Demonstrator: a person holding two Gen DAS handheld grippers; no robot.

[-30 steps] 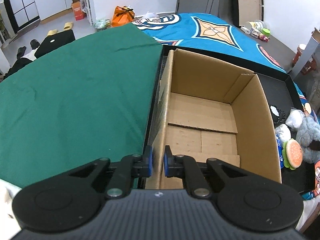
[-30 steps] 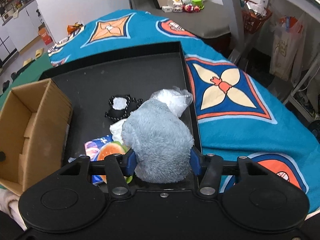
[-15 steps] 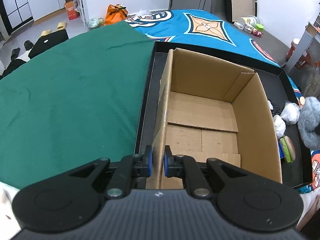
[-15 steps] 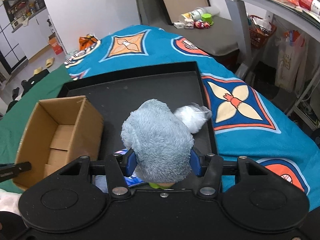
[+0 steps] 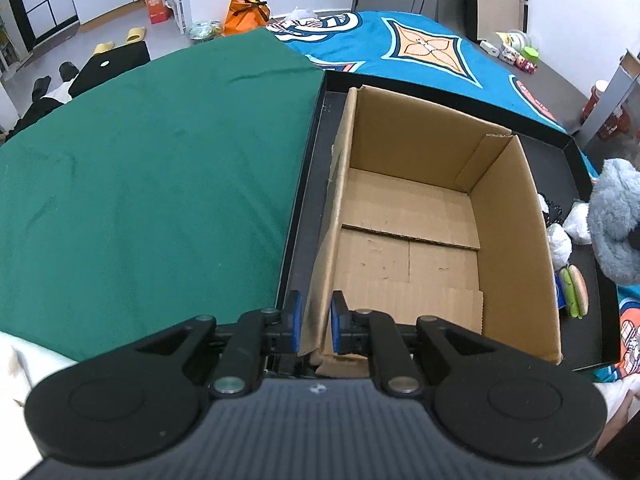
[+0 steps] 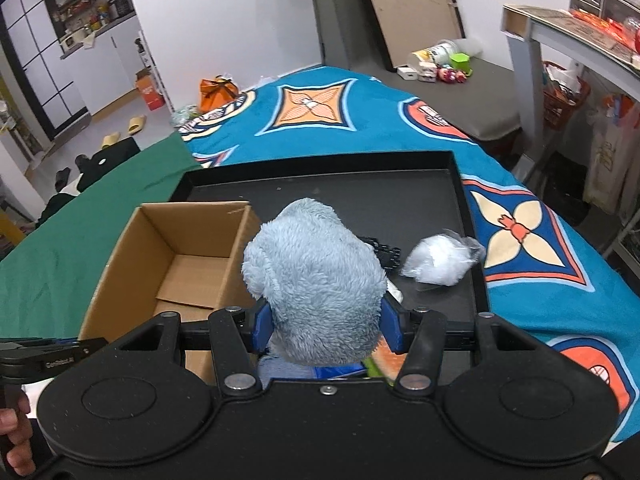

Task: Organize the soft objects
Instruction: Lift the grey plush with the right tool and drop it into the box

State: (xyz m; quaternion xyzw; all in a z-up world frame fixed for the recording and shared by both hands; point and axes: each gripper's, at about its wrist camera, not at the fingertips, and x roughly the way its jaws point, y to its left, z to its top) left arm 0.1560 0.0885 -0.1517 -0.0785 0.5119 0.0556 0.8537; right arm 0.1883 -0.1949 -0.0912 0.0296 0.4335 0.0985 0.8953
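An open, empty cardboard box point(image 5: 508, 220) stands at the left end of a black tray point(image 5: 308, 208). My left gripper point(image 5: 315, 324) pinches the box's near left wall between its blue pads, and its jaws are just starting to open. My right gripper point(image 6: 328, 324) is shut on a grey-blue plush toy point(image 6: 316, 280), held in the air above the tray point(image 6: 360, 196), just right of the box point(image 6: 200, 232). The same plush point(image 5: 616, 224) shows at the right edge of the left wrist view.
On the tray lie a white plastic-wrapped bundle point(image 6: 440, 264), a black toy point(image 6: 384, 252) and a burger toy point(image 5: 576, 292). Green cloth point(image 5: 160, 200) lies to the left of the tray, and a blue patterned blanket point(image 6: 520, 220) beyond it and to its right. A hand point(image 6: 16, 440) holds the left gripper point(image 6: 52, 356).
My right gripper has lifted the plush off the tray and carried it up and left toward the box. The left gripper has stayed on the box wall, its pads a touch wider.
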